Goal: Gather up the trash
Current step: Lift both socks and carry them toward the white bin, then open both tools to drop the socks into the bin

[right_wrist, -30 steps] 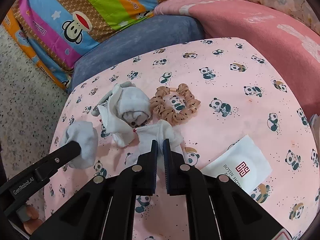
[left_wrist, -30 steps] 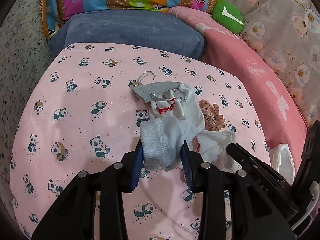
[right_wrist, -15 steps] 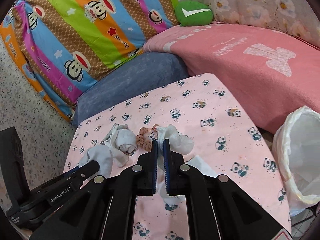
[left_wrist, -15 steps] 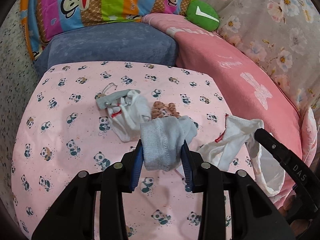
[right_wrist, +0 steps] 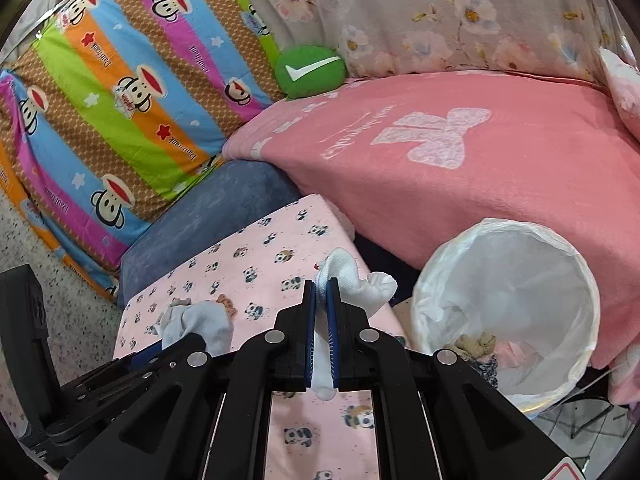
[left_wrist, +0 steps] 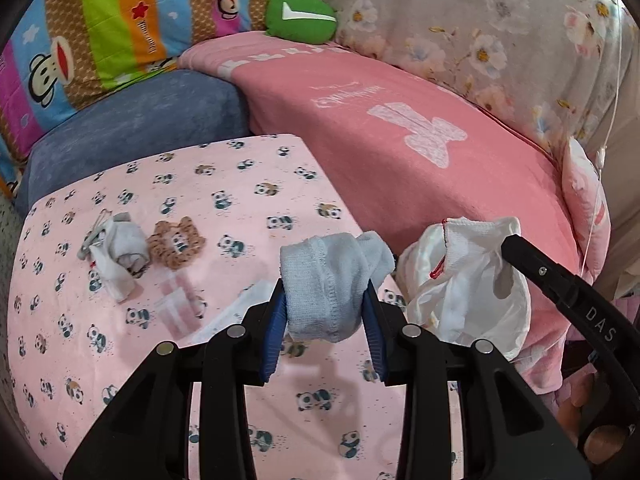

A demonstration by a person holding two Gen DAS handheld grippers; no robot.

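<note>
My left gripper [left_wrist: 325, 312] is shut on a light blue sock [left_wrist: 328, 280] and holds it above the panda-print table [left_wrist: 200, 184]. My right gripper [right_wrist: 321, 320] is shut on a white sock [right_wrist: 348, 276], lifted near the table's right edge; that sock also shows in the left wrist view [left_wrist: 468, 268]. A bin lined with a white bag [right_wrist: 508, 304] stands right of the table. A bundle of white and grey cloth [left_wrist: 118, 246] and a brown scrunchie [left_wrist: 176, 240] lie on the table.
A clear plastic wrapper [left_wrist: 176, 308] and a white packet [left_wrist: 236, 312] lie on the table near my left gripper. A pink-covered bed [right_wrist: 480, 152], a blue cushion [right_wrist: 208, 216] and a striped monkey pillow [right_wrist: 120, 100] surround the table.
Both grippers have lifted their socks off the table and swung right toward the bin. The bin has come into full view on the right.
</note>
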